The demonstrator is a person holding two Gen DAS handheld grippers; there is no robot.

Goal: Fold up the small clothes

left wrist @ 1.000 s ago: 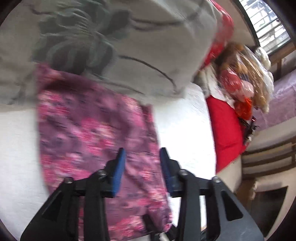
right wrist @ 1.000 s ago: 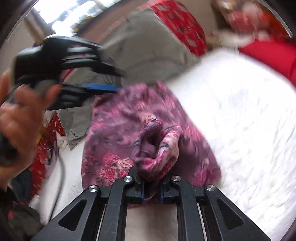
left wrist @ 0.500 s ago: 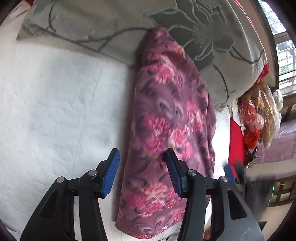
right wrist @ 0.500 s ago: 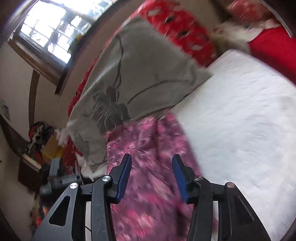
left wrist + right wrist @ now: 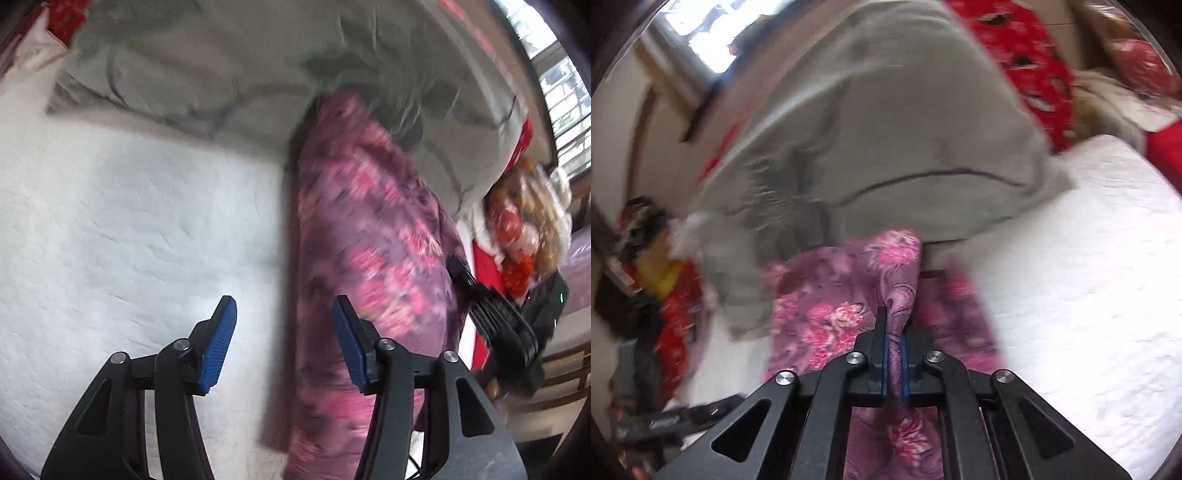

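- Purple-pink floral cloth garment (image 5: 369, 236) lies on the white quilted bedspread (image 5: 129, 229), against a grey pillow (image 5: 886, 147).
- Left gripper (image 5: 284, 339) hovers spread wide, holding nothing.
- Right gripper (image 5: 894, 354) pinches a garment fold.

Motion-blurred: floral garment (image 5: 373, 258) and grey pillow (image 5: 229, 70). Garment's near end cut off at bottom edge. Red clutter (image 5: 676, 332) unreadable.
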